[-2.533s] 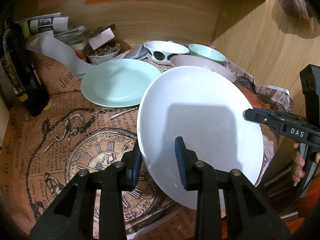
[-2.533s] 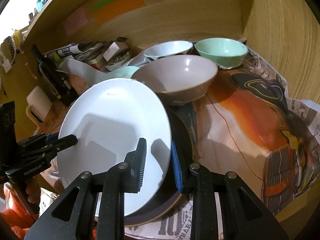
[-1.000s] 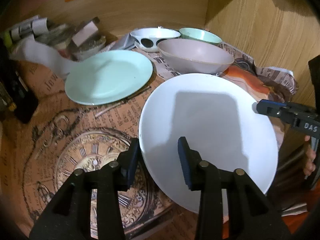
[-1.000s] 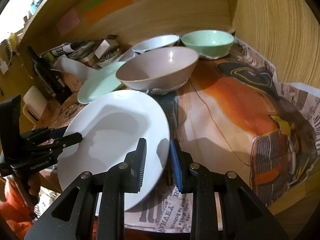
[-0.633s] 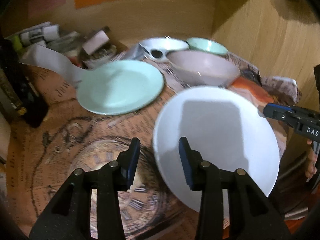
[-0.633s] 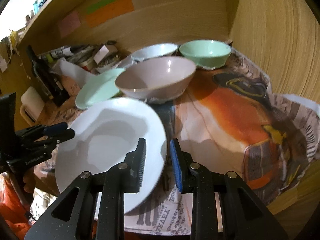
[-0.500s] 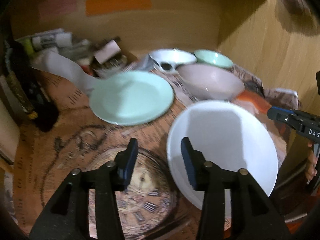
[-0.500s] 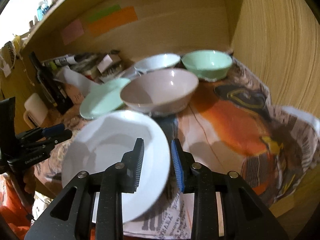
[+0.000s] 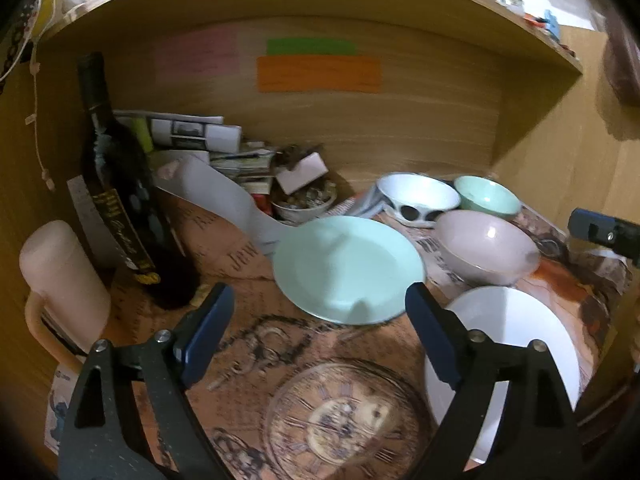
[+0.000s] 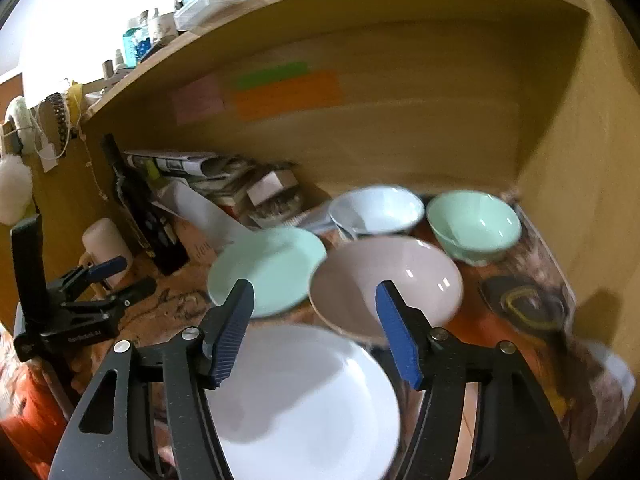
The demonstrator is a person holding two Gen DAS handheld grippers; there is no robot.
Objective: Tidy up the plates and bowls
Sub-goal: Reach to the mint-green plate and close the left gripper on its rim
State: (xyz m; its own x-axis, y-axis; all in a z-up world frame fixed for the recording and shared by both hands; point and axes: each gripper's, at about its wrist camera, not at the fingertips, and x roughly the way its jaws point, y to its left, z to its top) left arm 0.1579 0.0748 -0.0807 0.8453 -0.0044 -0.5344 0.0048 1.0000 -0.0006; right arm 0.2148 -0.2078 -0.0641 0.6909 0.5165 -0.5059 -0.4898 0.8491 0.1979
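Right wrist view: white plate (image 10: 304,396) lay released beside the pink bowl (image 10: 386,284).
Both the left gripper (image 9: 316,336) and the right gripper (image 10: 314,330) had just spread their jaws, empty; lifting clear avoided nudging the plate.

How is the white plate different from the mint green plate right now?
The white plate is white and lies nearest both cameras at the table's front edge; the mint green plate is pale green and sits farther back, by the pink bowl. The white plate looks larger, though it is closer. Both lie flat, empty and ungripped.
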